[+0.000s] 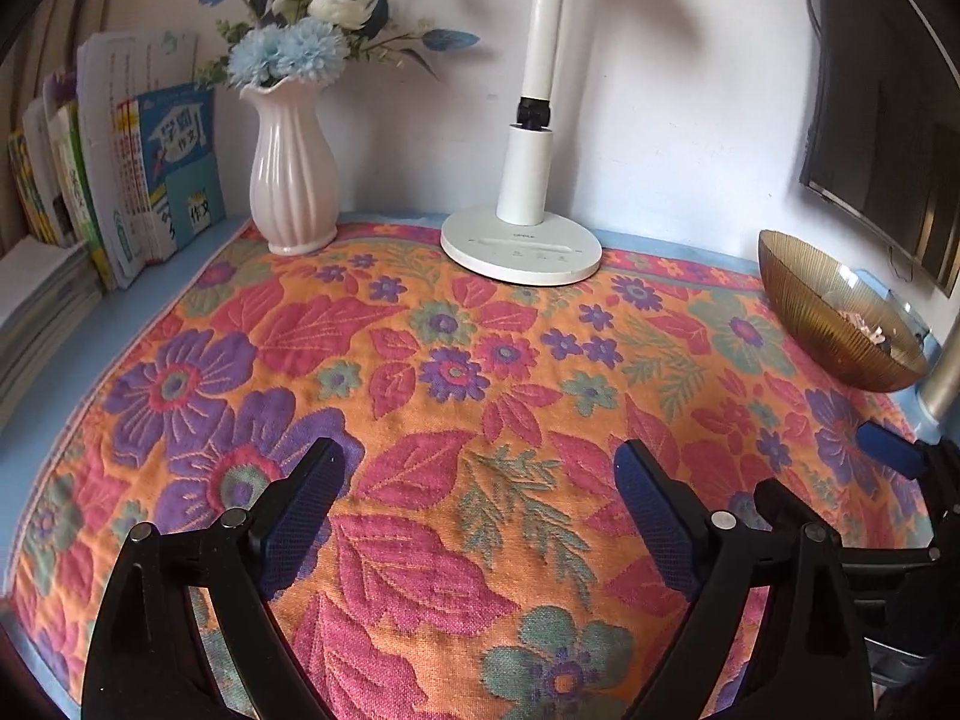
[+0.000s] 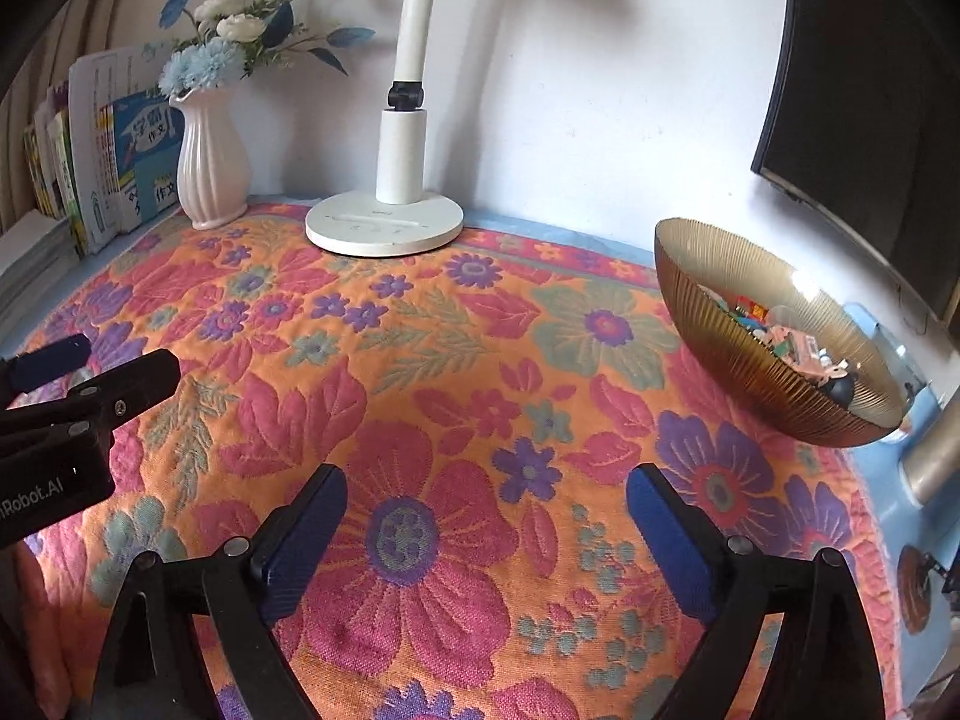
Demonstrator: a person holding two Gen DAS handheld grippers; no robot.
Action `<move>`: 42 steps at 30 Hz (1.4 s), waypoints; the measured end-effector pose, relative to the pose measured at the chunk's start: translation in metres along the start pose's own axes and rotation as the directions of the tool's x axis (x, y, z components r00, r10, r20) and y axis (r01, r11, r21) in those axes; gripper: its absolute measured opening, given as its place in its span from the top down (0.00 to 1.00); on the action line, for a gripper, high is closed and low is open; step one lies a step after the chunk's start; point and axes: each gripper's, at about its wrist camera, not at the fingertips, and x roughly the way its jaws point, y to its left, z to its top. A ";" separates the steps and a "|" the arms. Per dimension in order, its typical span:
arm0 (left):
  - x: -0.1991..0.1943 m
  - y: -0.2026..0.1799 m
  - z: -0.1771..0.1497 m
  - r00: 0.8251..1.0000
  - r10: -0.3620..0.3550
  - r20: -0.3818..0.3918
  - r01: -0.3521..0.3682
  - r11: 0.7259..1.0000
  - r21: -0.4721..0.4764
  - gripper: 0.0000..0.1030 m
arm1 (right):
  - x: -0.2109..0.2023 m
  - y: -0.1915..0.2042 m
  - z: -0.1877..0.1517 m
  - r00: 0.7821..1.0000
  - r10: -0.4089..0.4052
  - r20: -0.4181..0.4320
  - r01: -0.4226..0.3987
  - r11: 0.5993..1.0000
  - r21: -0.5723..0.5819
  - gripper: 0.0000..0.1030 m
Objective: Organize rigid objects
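A ribbed amber glass bowl [image 2: 774, 330] stands at the right edge of the flowered cloth [image 2: 456, 396] and holds several small colourful toy pieces [image 2: 792, 342]. It also shows in the left wrist view [image 1: 834, 312]. My left gripper [image 1: 480, 510] is open and empty, low over the middle of the cloth [image 1: 468, 372]. My right gripper [image 2: 486, 528] is open and empty over the cloth, left of the bowl. The left gripper's fingers [image 2: 90, 372] show at the left edge of the right wrist view; the right gripper's fingers [image 1: 888, 450] show at the right edge of the left wrist view.
A white desk lamp [image 1: 522, 240] and a pink vase of blue and white flowers [image 1: 294, 180] stand at the back by the wall. Books [image 1: 150, 180] lean at the back left. A dark monitor [image 2: 870, 120] hangs at the right. A metal post [image 2: 936, 450] stands beside the bowl.
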 end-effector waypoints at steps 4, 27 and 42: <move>0.000 -0.005 0.000 1.000 0.007 0.002 -0.007 1.000 0.029 0.12 | 0.000 -0.002 0.000 1.000 0.003 0.001 -0.003 1.000 0.004 0.01; -0.085 -0.017 0.051 0.985 0.155 0.072 -0.162 0.981 0.107 0.11 | -0.064 -0.023 0.046 0.987 -0.162 -0.008 0.162 0.987 0.004 0.00; -0.154 -0.046 0.065 0.985 0.094 0.143 -0.104 0.993 0.061 0.04 | -0.135 -0.051 0.054 0.999 -0.031 0.025 0.026 0.986 0.165 0.00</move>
